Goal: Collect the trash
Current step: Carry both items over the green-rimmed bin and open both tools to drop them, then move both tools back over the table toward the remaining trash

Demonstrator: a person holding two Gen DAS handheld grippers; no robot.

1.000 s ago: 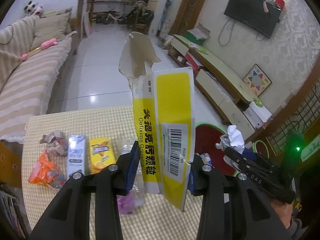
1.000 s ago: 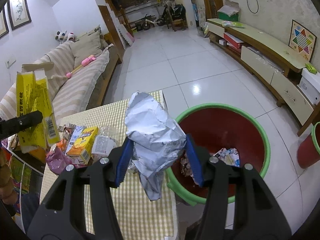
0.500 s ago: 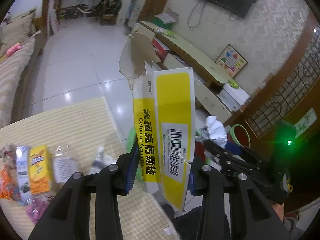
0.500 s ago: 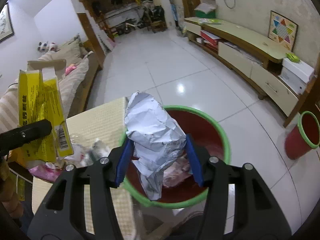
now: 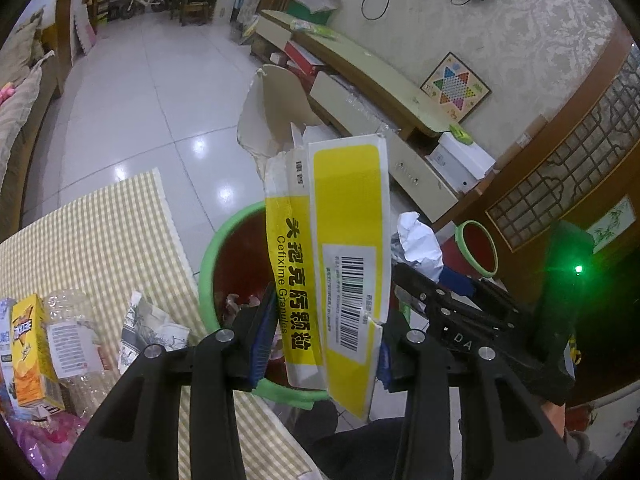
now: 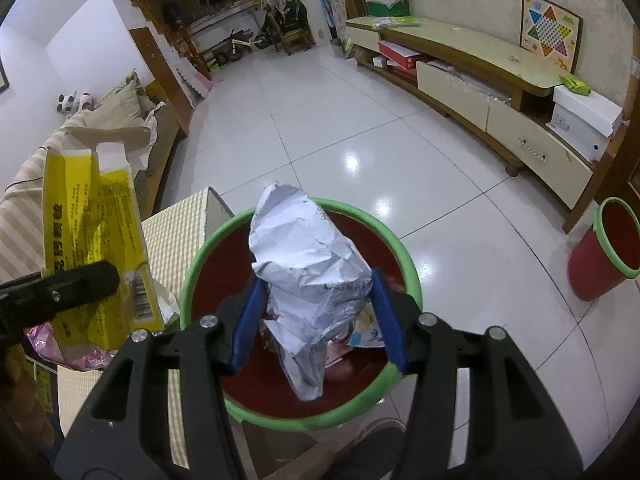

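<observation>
My left gripper (image 5: 320, 340) is shut on a torn yellow and white medicine box (image 5: 344, 248) and holds it upright above the near rim of a red bin with a green rim (image 5: 208, 248). My right gripper (image 6: 316, 320) is shut on a crumpled silver-white wrapper (image 6: 308, 256) and holds it over the open bin (image 6: 404, 256), which has some trash at its bottom. The medicine box (image 6: 92, 232) and left gripper also show at the left of the right wrist view. The right gripper and wrapper (image 5: 420, 240) show to the right in the left wrist view.
A checked-cloth table (image 5: 100, 232) beside the bin carries a yellow carton (image 5: 30, 348), a clear plastic bottle (image 5: 76, 340), crumpled paper (image 5: 148, 328) and a pink wrapper (image 5: 36, 440). A smaller red bin (image 6: 608, 248) stands on the tiled floor at right. A low TV cabinet (image 6: 480, 80) lines the right wall.
Both grippers moved right, off the table and over the bin. The medicine box and the wrapper stay gripped. The table's trash has slid to the left of both views.
</observation>
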